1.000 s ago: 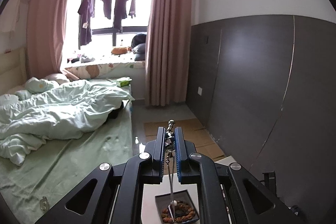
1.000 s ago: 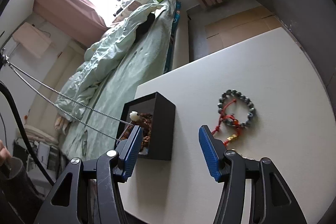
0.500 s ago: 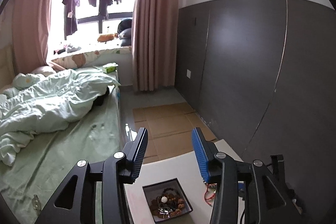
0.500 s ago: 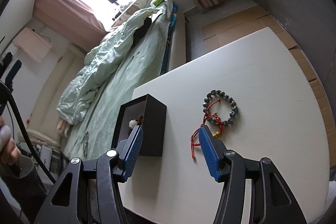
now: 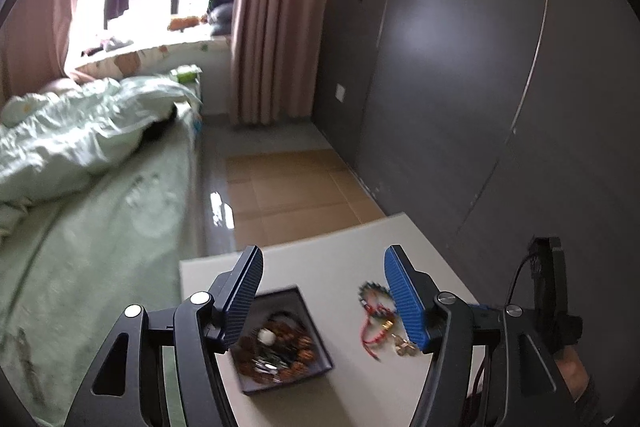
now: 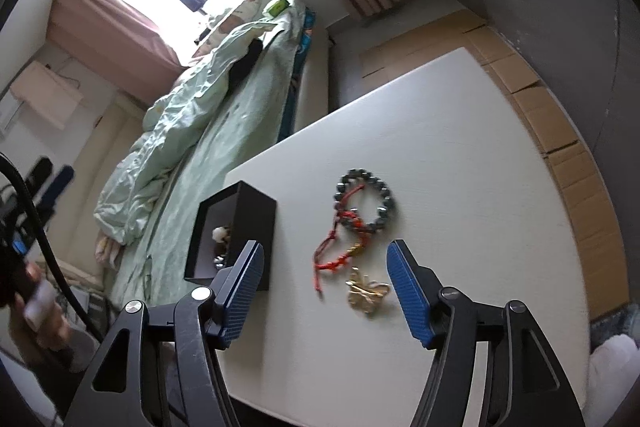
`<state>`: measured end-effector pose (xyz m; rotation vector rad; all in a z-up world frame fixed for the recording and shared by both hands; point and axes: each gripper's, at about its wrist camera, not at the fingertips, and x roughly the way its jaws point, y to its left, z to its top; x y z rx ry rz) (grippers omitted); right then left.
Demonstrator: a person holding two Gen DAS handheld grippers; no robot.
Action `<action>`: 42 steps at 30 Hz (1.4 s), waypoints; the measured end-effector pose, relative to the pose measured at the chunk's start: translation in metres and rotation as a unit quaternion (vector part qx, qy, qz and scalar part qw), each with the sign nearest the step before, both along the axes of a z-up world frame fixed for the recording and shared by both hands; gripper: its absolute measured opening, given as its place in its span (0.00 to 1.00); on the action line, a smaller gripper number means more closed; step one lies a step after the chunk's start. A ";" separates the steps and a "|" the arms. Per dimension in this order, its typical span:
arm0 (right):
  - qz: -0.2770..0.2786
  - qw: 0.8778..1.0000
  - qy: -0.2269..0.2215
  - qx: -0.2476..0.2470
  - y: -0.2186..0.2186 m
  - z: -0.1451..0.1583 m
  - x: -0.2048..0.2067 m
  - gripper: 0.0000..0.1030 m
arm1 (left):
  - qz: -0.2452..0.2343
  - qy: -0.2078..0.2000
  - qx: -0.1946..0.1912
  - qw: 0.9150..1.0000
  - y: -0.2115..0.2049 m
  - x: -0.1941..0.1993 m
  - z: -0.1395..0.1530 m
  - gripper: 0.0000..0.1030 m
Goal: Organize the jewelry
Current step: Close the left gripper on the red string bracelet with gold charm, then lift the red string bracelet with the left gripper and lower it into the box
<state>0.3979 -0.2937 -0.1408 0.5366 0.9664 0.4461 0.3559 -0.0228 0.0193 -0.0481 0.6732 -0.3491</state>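
Note:
A black jewelry box [image 5: 280, 343] stands on the white table [image 5: 328, 263]; it holds a brown bead bracelet and a silver chain. It also shows in the right wrist view [image 6: 234, 231]. Right of it lie a dark bead bracelet [image 6: 366, 199], a red cord bracelet [image 6: 340, 247] and a gold piece [image 6: 366, 293]. My left gripper [image 5: 322, 299] is open and empty above the box and the loose pieces [image 5: 376, 311]. My right gripper [image 6: 322, 291] is open and empty, low over the table just short of the red cord and the gold piece.
A bed with a green quilt [image 5: 80, 139] runs along the table's left side. A dark wall panel [image 5: 460, 107] stands to the right. Cardboard sheets [image 5: 292, 187] cover the floor beyond the table. A cable [image 6: 36, 227] hangs at the left.
My left gripper opened and let the silver chain fall into the box, then tilted down toward the table. My right gripper drew back, so the gold piece now shows.

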 end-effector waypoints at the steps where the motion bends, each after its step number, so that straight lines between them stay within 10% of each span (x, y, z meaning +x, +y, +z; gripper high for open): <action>1: -0.004 1.000 0.001 0.000 -0.004 -0.001 0.000 0.63 | -0.005 0.010 -0.004 1.000 -0.005 0.002 -0.008 0.63; 11: -0.048 0.998 0.021 0.031 -0.040 -0.014 -0.003 0.63 | -0.054 0.100 0.000 0.994 -0.058 0.024 -0.067 0.59; 22: -0.063 0.996 0.034 0.052 -0.053 -0.020 0.000 0.63 | -0.088 0.181 0.076 0.977 -0.103 0.057 -0.126 0.29; 36: -0.055 0.996 0.034 0.056 -0.051 -0.020 0.003 0.63 | -0.105 0.226 0.143 0.958 -0.125 0.073 -0.175 0.28; 42: -0.055 0.996 0.039 0.049 -0.047 -0.021 0.005 0.63 | -0.099 0.232 0.147 0.956 -0.122 0.077 -0.180 0.05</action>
